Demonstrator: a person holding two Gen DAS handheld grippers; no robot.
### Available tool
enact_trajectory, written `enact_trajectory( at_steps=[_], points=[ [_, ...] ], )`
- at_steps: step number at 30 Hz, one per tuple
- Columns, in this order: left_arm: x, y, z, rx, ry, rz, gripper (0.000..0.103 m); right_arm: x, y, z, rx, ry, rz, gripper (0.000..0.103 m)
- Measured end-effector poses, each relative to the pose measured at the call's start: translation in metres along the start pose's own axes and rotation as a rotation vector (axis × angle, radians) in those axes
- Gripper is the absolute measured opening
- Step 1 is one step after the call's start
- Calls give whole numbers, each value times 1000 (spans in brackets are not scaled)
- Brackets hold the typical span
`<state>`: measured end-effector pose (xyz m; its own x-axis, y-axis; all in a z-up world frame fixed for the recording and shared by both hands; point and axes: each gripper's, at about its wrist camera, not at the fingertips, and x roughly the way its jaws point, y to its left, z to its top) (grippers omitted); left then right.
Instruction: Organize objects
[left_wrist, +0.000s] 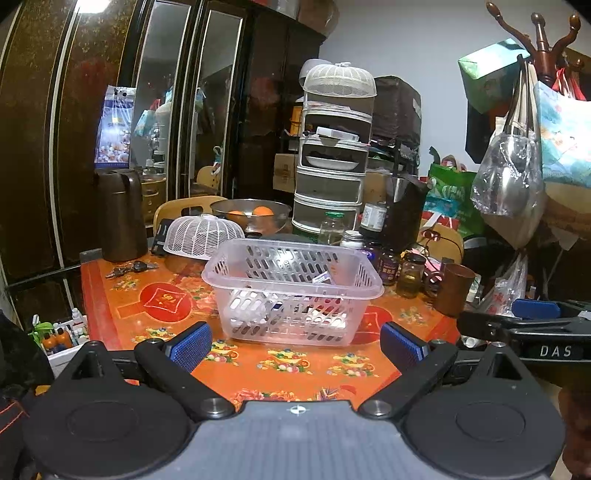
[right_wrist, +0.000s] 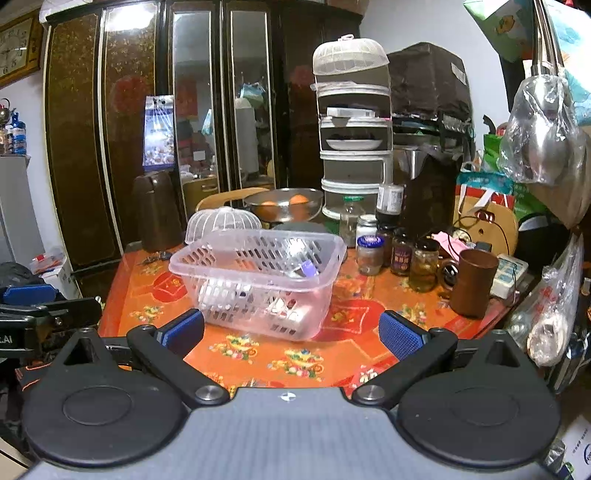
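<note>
A clear plastic basket (left_wrist: 255, 258) (right_wrist: 207, 258) with slotted walls stands in the middle of the orange patterned table (left_wrist: 288, 362) (right_wrist: 258, 354). It holds several small white boxes and packets (left_wrist: 247, 310) (right_wrist: 218, 295). My left gripper (left_wrist: 295, 343) is open and empty, just in front of the basket. My right gripper (right_wrist: 293, 332) is open and empty, in front of the basket and a little to its right. The right gripper also shows at the right edge of the left wrist view (left_wrist: 535, 317).
Several jars (right_wrist: 402, 254) and a brown cup (right_wrist: 474, 282) stand right of the basket. A white mesh food cover (left_wrist: 203, 234), a steel bowl of oranges (left_wrist: 251, 214), a brown thermos (left_wrist: 120, 214) and a tiered food cover tower (left_wrist: 332, 147) stand behind. Keys (left_wrist: 129, 267) lie at far left.
</note>
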<state>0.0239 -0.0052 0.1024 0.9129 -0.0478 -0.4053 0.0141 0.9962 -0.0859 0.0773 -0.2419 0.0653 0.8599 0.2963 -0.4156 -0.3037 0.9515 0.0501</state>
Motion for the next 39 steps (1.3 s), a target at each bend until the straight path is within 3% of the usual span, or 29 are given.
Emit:
enact_trajectory(
  at_steps=[39],
  points=[
    [-7,-17,0,22,-9,27,99,-6,-4,-1,20,22,-21,103]
  ],
)
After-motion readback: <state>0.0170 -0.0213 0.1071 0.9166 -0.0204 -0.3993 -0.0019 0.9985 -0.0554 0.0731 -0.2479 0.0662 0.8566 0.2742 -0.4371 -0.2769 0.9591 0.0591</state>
